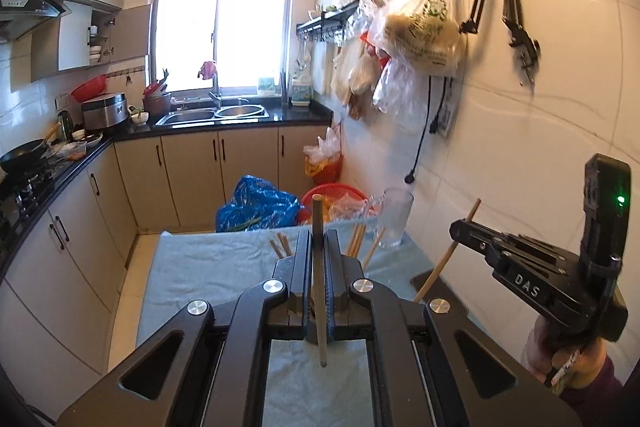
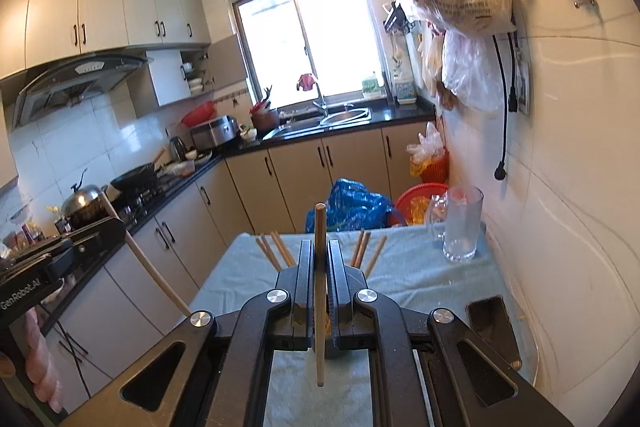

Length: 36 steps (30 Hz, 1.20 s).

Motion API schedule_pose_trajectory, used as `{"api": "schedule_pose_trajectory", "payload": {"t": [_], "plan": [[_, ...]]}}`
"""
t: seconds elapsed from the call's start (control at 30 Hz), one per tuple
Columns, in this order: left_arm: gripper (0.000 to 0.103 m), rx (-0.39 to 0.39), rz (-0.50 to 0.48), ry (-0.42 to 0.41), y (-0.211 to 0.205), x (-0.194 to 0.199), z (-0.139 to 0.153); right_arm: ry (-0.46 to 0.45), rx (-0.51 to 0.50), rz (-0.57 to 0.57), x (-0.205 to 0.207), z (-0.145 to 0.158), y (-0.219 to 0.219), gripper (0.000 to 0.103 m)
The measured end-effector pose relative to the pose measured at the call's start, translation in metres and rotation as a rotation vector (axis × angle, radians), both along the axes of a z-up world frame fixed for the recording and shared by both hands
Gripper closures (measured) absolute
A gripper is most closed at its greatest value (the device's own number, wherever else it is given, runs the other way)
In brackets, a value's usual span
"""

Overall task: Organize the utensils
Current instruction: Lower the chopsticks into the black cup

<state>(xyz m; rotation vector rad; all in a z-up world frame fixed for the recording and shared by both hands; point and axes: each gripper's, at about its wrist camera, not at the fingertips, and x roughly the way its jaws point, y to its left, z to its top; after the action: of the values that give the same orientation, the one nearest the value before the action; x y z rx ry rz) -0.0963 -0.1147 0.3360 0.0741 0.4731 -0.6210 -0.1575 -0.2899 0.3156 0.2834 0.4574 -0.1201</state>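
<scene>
Partly done at most — the left gripper point(image 1: 319, 247) and right gripper point(image 2: 320, 259) each stand clamped on one chopstick point(image 1: 318, 267) at frame centre, while loose chopsticks point(image 2: 276, 249) lie on the blue cloth point(image 2: 400, 275) and the glass cup point(image 2: 460, 223) at right holds none.

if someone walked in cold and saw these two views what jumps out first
Each gripper is shut on a single wooden chopstick: the left gripper holds its chopstick nearly upright, and the right gripper does the same with its chopstick. Beyond them more chopsticks lie on the blue towel, with an empty glass pitcher at the wall side. A bulging plastic bag hangs from wall hooks above.
</scene>
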Motion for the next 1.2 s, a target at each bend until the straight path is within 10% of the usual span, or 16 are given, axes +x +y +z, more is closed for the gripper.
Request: {"api": "schedule_pose_trajectory", "payload": {"t": [1.2], "plan": [[0.098, -0.018, 0.032, 0.063, -0.062, 0.103, -0.053, -0.028, 0.074, -0.066, 0.079, -0.042, -0.035, 0.096]]}}
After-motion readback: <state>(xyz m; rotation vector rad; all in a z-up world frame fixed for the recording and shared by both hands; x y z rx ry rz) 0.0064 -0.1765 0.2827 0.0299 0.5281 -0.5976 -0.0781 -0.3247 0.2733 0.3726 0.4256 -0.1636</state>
